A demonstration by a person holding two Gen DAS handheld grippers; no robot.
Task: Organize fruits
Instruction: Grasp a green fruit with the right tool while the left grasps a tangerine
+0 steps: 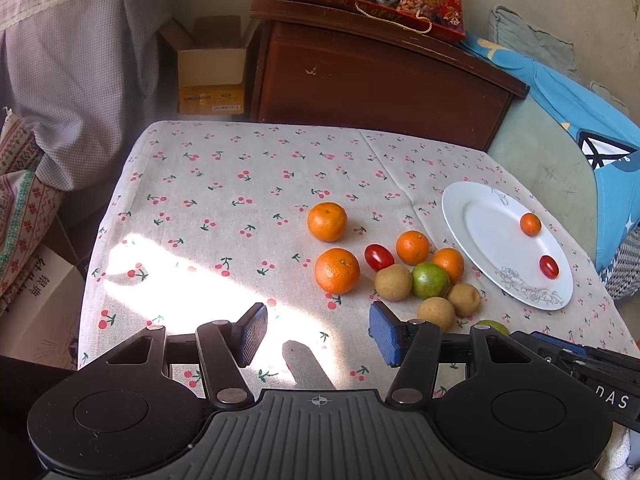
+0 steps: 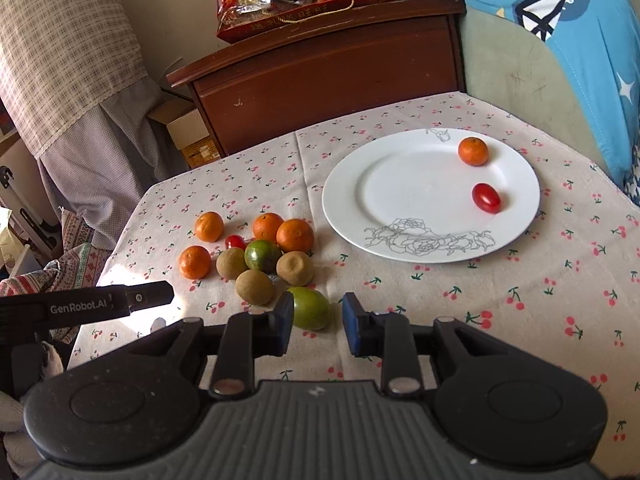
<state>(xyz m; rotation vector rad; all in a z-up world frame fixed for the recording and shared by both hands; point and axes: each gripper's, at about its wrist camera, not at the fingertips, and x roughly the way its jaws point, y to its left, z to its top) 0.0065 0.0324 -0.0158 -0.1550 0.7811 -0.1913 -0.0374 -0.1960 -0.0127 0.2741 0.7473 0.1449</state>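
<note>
Left gripper (image 1: pixel 318 334) hovers low over the cherry-print tablecloth (image 1: pixel 224 184) with its jaws spread wide and nothing between them; only sunlit cloth lies in the gap. Ahead of it and to its right sits the loose cluster of fruit: two larger oranges (image 1: pixel 337 271) nearest its right finger, a cherry tomato (image 1: pixel 379 257) and two smaller oranges beyond, then three brownish round fruits (image 1: pixel 393 282) around a green fruit (image 1: pixel 430 280). Farther right is the white plate (image 1: pixel 472 200), already holding a small orange (image 1: pixel 531 224) and a cherry tomato (image 1: pixel 549 266), which suggests the plate is where the fruit is being gathered. This gripper looks parked aside, probably to leave room for the other one, whose dark body shows at its far right.

Right gripper (image 2: pixel 316 322), in its own camera, is also open, at a moderate width, and empty. A second green fruit (image 2: pixel 310 307) lies just ahead of its left finger, partly hidden behind that pad, not between the jaws. The rest of the cluster lies ahead and left; the plate (image 2: pixel 348 208) lies ahead and right, well apart from the pile. Judging by this, the green fruit is the likely next pick: the jaws would need to shift slightly left to straddle it before closing, and being round it may roll if nudged.
</note>
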